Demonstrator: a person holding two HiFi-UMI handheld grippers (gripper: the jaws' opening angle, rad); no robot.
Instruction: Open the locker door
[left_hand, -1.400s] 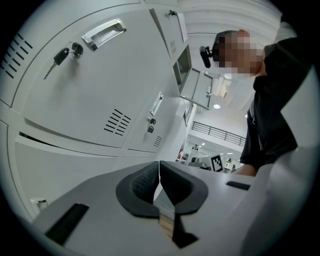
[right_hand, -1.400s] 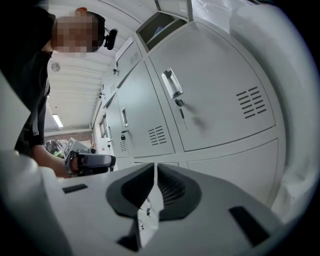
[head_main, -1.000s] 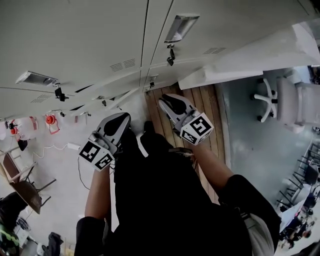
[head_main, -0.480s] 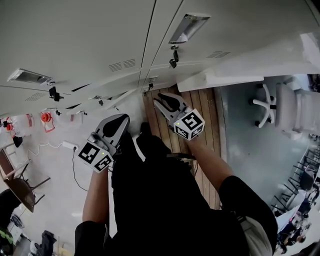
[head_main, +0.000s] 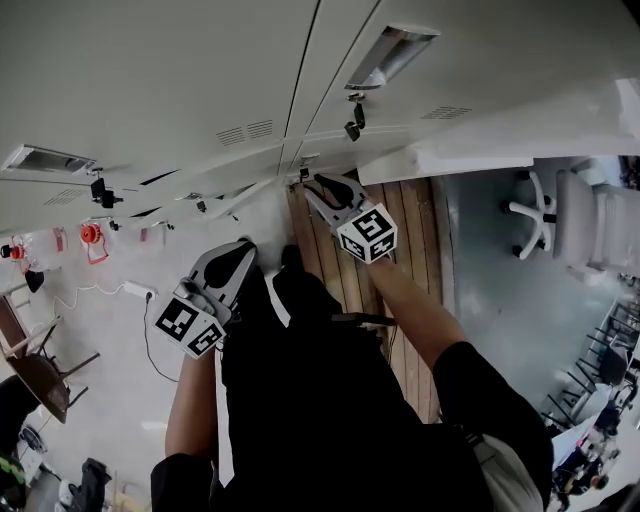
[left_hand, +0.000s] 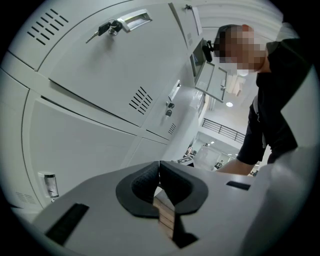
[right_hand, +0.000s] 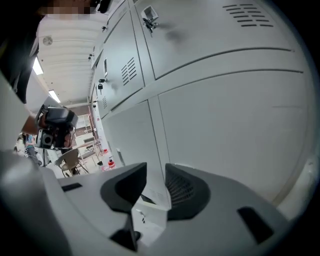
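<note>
Okay, the locker bank (head_main: 150, 80) filled the top of the head view, all grey doors, and you stood close against it. The door you seemed to be going for was a lower locker door (right_hand: 225, 130), dead ahead of your right gripper (right_hand: 155, 175) and not yet touched. It looked closed, flush with its neighbour. Which of the two doors either side of the seam you wanted, I couldn't tell.

Your right jaws had just been opening and stood well apart, with nothing between them, only the seam in line beyond. Your left gripper (left_hand: 159, 172) hung low by your leg, jaws together, holding nothing.

To do this step well, you needed to find the door's pull first. A small dark key (head_main: 303, 172) sat just off the right jaw tips in the head view, probably marking it. Best was to square the open jaws on the pull, close only once a pad sat on each side, then draw back along the hinge arc, not straight out. Snagging that key could have twisted it.
</note>
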